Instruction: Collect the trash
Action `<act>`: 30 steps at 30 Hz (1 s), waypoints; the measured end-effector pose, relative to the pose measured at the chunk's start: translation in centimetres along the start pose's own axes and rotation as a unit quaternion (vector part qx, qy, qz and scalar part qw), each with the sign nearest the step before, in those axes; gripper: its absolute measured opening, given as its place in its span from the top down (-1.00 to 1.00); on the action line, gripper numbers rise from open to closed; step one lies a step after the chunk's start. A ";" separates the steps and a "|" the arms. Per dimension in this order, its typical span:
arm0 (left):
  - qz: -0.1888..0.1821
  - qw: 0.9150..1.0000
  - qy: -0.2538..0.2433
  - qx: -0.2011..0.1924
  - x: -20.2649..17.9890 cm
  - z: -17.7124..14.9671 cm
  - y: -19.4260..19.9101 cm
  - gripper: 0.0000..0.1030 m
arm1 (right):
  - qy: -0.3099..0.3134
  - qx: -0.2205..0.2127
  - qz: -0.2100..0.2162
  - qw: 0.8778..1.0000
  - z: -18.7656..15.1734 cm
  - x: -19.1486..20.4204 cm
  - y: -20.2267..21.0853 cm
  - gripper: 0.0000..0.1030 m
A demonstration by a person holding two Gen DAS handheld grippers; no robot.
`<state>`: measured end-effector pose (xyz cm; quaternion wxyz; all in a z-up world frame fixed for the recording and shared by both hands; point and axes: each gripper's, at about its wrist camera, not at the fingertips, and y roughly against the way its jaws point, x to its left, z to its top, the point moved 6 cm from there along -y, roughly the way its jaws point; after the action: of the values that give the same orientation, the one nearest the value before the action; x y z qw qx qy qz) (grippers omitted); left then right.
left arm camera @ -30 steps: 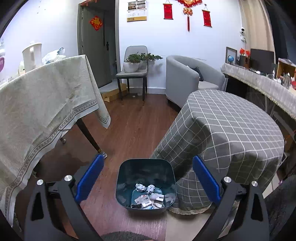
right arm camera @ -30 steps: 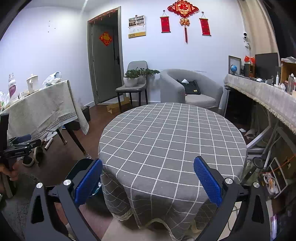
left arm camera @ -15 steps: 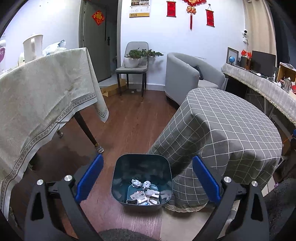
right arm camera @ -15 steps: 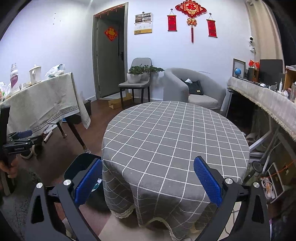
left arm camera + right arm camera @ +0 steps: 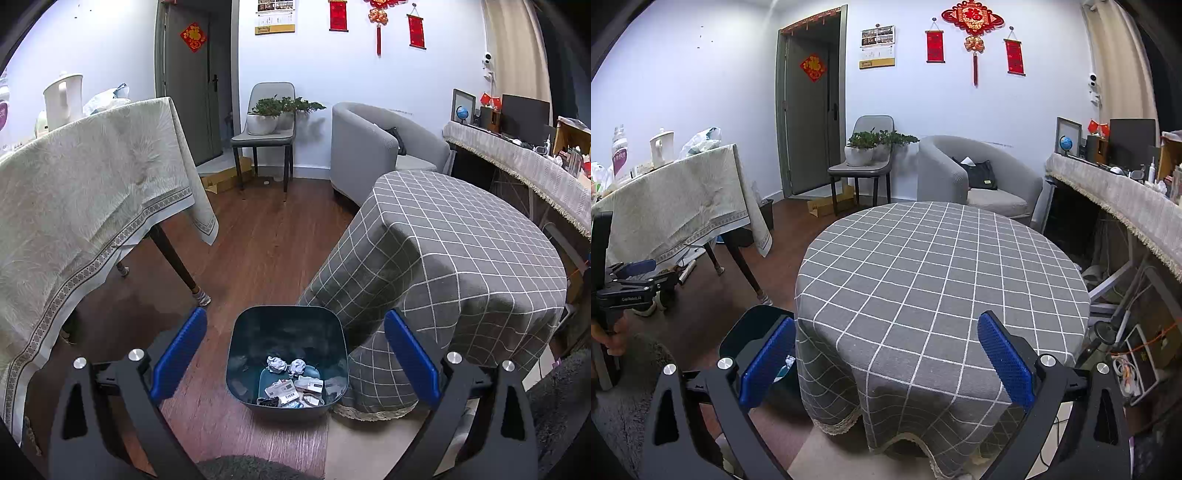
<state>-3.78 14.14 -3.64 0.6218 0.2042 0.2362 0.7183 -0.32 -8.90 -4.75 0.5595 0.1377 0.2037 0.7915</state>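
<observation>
Trash bin [image 5: 287, 332]: dark teal, rounded-square, open top, upright on the wood floor, right side touching the hanging edge of the grey checked cloth. Trash [image 5: 291, 386] lies in the bottom, bunched toward the near wall: two crumpled white paper balls [image 5: 286, 365] side by side, below them flat white wrappers/labels with dark print, one small black item at near left. Far half of the bin floor bare. Right wrist view: only the bin's rim [image 5: 753, 325] and a scrap of white inside show, left of the cloth.

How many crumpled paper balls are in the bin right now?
2: one paper ball and another side by side in the bin, behind the flat wrappers. More may be buried.
</observation>
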 end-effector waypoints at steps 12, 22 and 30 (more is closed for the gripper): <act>0.002 1.000 0.002 0.001 0.0 0.0 -0.1 -0.91 | 0.005 0.000 -0.002 1.000 -0.2 0.2 0.0 -0.93; 0.003 1.000 0.003 0.001 -0.1 -0.1 -0.1 -0.91 | 0.008 0.000 -0.003 1.000 -0.3 0.3 0.0 -0.93; 0.003 1.000 0.004 0.001 -0.2 -0.1 0.0 -0.91 | 0.017 0.001 -0.004 1.000 -0.4 0.2 -0.1 -0.93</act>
<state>-3.83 13.98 -3.77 0.6182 0.2031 0.2388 0.7208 -0.43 -8.77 -5.16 0.5589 0.1242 0.2148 0.7912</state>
